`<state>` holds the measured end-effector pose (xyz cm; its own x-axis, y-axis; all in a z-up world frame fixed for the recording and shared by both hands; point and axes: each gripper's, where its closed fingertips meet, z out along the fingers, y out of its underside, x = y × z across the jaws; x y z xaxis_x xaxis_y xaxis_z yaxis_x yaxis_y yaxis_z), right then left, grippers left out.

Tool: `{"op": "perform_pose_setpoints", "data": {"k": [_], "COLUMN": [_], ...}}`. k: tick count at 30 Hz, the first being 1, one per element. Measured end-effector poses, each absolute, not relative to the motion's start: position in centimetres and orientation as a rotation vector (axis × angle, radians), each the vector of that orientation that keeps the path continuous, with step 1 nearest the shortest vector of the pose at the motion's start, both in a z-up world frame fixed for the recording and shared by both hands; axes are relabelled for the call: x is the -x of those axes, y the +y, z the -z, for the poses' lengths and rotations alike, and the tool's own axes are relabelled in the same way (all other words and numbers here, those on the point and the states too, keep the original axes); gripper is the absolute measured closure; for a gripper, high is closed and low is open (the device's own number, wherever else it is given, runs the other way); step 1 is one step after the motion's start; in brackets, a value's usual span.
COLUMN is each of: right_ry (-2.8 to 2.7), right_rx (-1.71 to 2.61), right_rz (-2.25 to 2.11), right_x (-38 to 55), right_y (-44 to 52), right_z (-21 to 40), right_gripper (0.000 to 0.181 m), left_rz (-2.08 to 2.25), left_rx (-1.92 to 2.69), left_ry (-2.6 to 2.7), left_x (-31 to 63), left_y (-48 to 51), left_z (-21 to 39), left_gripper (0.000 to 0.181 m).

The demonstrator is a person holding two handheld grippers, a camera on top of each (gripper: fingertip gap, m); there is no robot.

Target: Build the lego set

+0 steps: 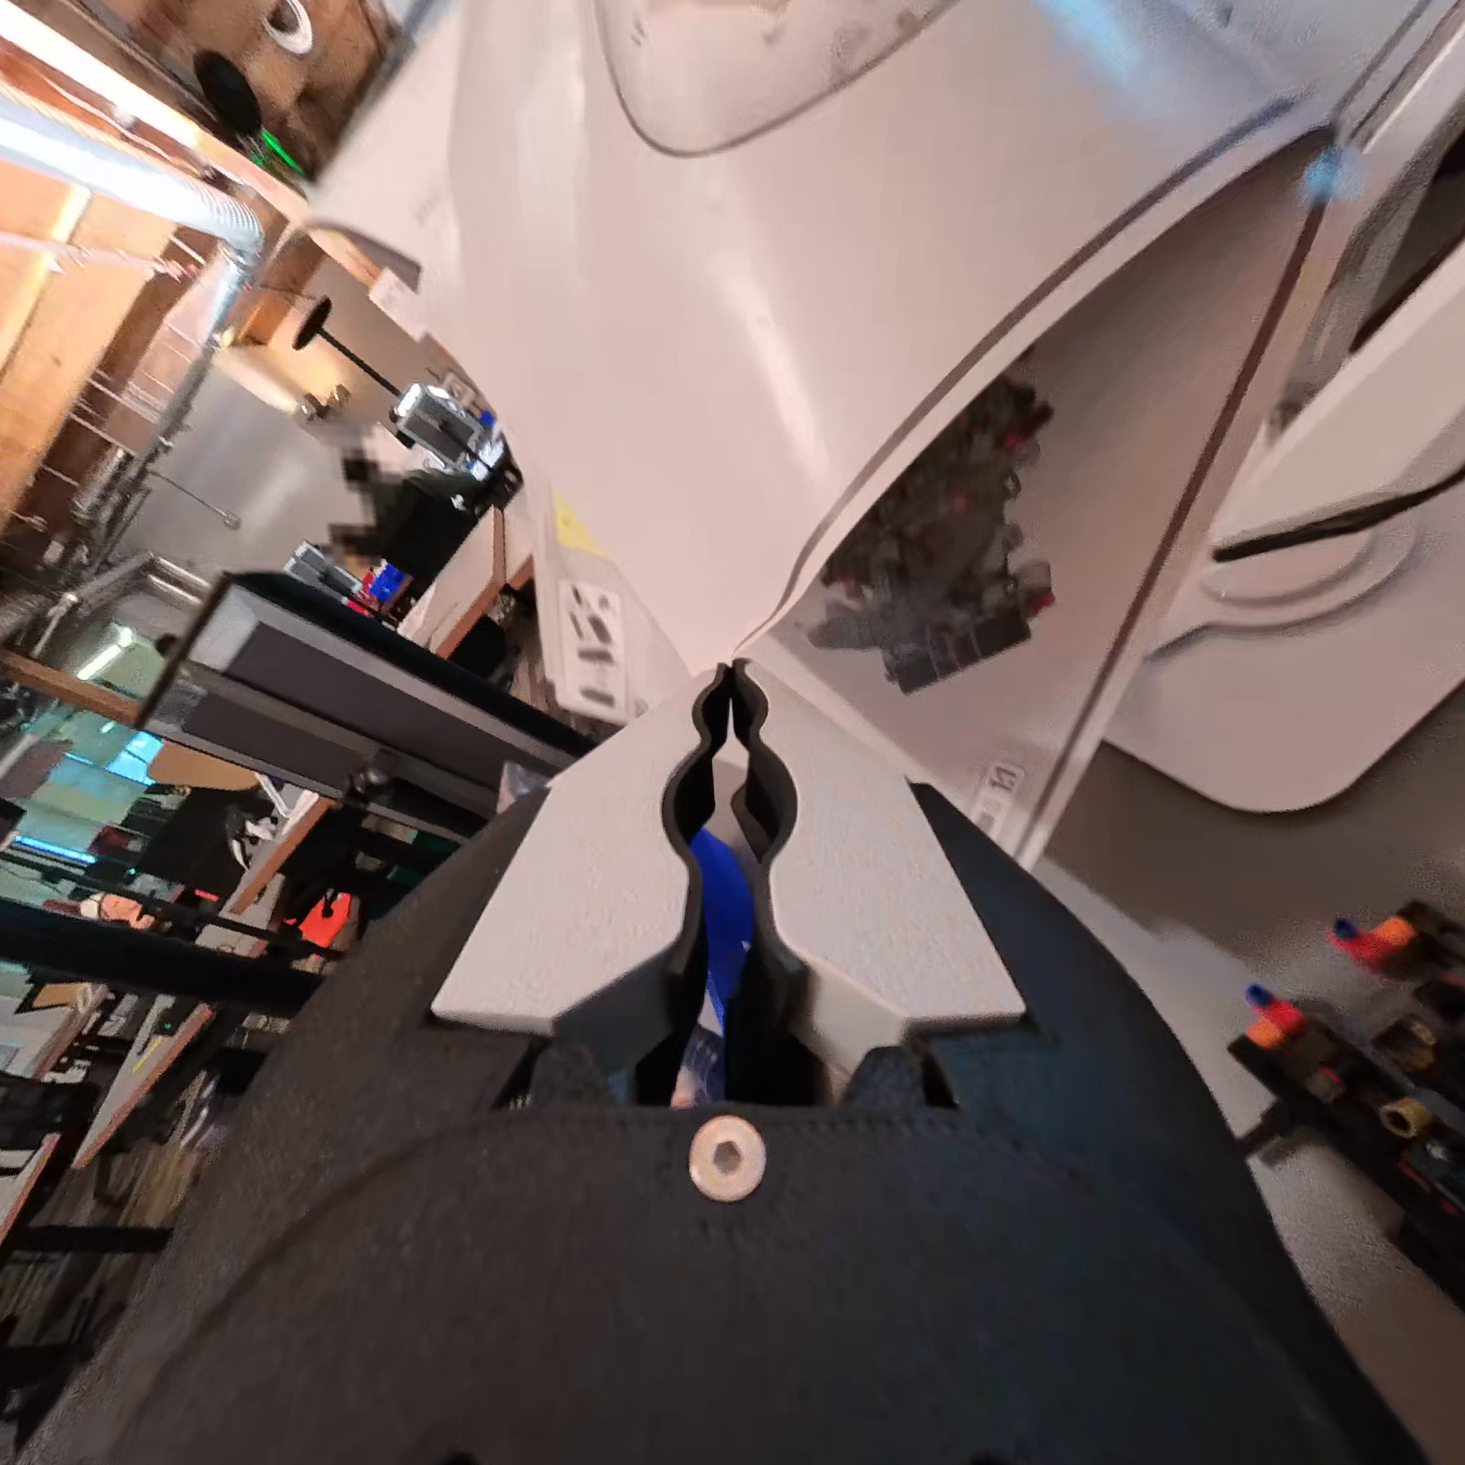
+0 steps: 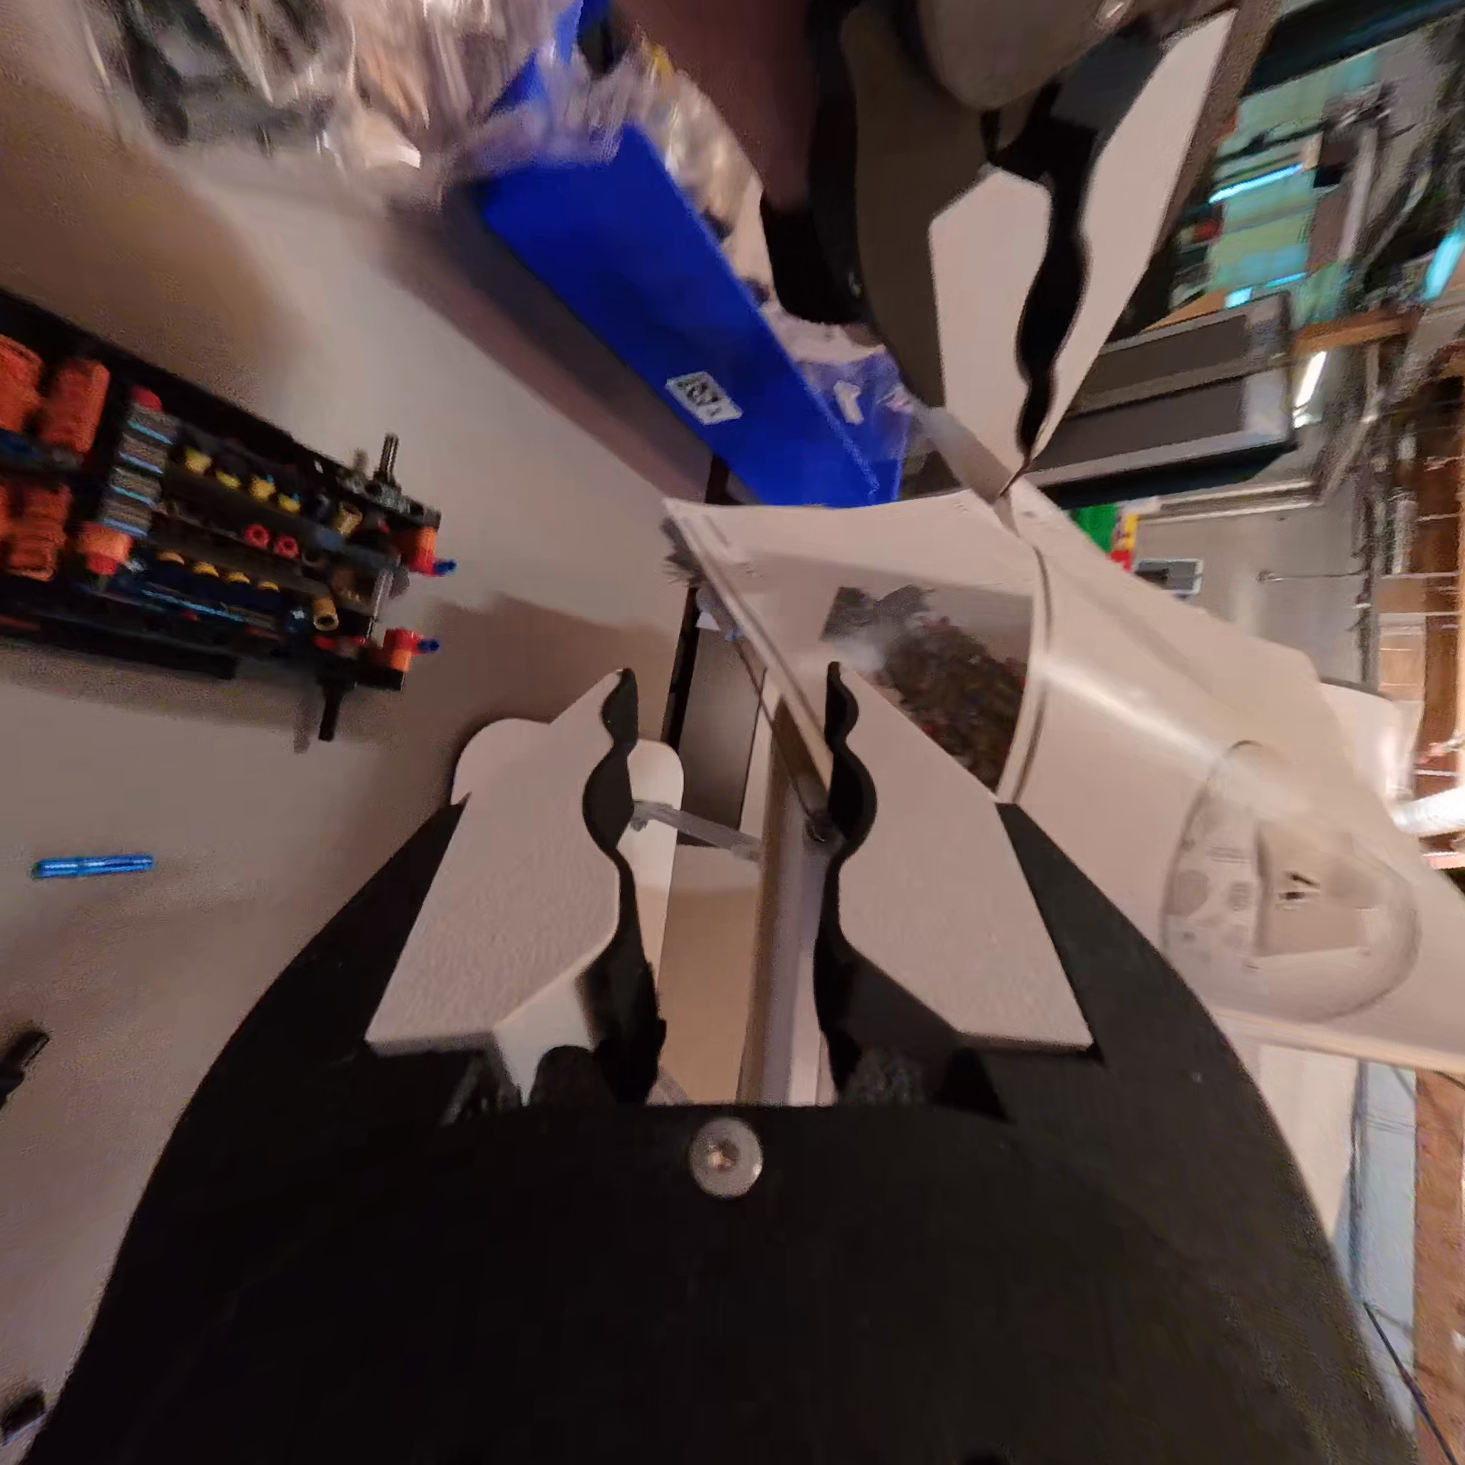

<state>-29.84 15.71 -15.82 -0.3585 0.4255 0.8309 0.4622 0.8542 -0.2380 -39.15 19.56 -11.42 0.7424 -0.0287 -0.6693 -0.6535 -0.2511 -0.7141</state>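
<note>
The left tongs [image 1: 731,674] are clenched on the corner of a page of the white instruction booklet [image 1: 793,357], tips pressed together with the paper pinched between them. The lifted page curls upward, and under it another page shows a printed picture of a dark model with red bits [image 1: 943,555]. In the right wrist view the same left tongs [image 2: 1019,468] appear at the top, nipping the booklet [image 2: 1149,713] at its corner, and the sheet arches away from the pages below.

The right tongs [image 2: 729,682] are released, fingers spread wide with nothing between them, hovering over the bench [image 2: 238,793] beside the booklet's edge.

The partly built lego assembly [image 2: 198,555] lies flat on the bench, well apart from the booklet: a black frame studded with orange, red, yellow and blue parts. A loose blue pin [image 2: 93,866] lies on the bench near it. A blue bin [image 2: 634,262] holding clear bags [image 2: 380,87] stands near the booklet.
</note>
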Motion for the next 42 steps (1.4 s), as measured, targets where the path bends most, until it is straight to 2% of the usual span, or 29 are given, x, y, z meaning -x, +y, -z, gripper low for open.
{"op": "perform_pose_setpoints", "data": {"k": [5, 8, 13, 14, 18, 22, 24, 26, 30, 37, 40, 41, 42], "right_ry": [-1.699, -1.477, -1.304, -1.28, -1.2, -1.131, -1.098, -1.071, -0.989, -1.003, -1.195, -1.304, -1.404], "right_rx": [0.674, 0.769, 0.899, 0.949, 1.156, 1.287, 1.351, 1.402, 1.385, 1.04, 0.912, 0.898, 0.884], "right_rz": [-0.076, 0.009, 0.122, 0.124, 0.111, -0.038, -0.132, -0.244, -0.312, -0.121, -0.097, -0.122, -0.145], "right_x": [27.9, 26.9, 23.9, 23.0, 19.0, 16.8, 16.0, 15.6, 13.4, 12.3, 15.9, 17.6, 19.4], "right_y": [16.0, 19.5, 24.4, 25.7, 30.5, 32.3, 32.9, 32.9, 32.3, 26.2, 22.2, 21.0, 19.8], "right_z": [9.1, 6.0, 4.9, 5.3, 6.6, 7.0, 7.5, 7.9, 6.6, 0.8, 1.7, 2.9, 4.3], "right_gripper": [0.139, 0.127, 0.132, 0.132, 0.137, 0.14, 0.138, 0.135, 0.128, 0.146, 0.157, 0.153, 0.149], "left_rz": [-0.661, -0.655, -0.679, -0.703, -0.583, -0.602, -0.637, -0.675, -0.725, -0.712, -0.725, -0.743, -0.753], "left_rx": [1.635, 1.549, 1.421, 1.413, 1.622, 1.821, 1.879, 1.875, 1.833, 1.788, 1.782, 1.775, 1.759], "left_ry": [0.595, 0.647, 0.88, 0.924, 0.934, 0.902, 0.884, 0.87, 0.838, 0.883, 0.921, 0.92, 0.925], "left_x": [35.9, 32.4, 25.4, 25.1, 28.6, 33.5, 34.6, 35.0, 35.3, 34.7, 34.5, 34.6, 34.6], "left_y": [19.6, 19.9, 20.4, 20.2, 19.0, 18.6, 19.0, 19.5, 20.0, 19.0, 18.6, 18.5, 18.3], "left_z": [7.0, 3.7, 1.1, 1.3, 6.6, 14.0, 16.6, 17.8, 18.2, 18.3, 18.3, 18.1, 17.8], "left_gripper": [0.181, 0.181, 0.18, 0.175, 0.136, 0.112, 0.11, 0.116, 0.142, 0.16, 0.167, 0.181, 0.181]}}
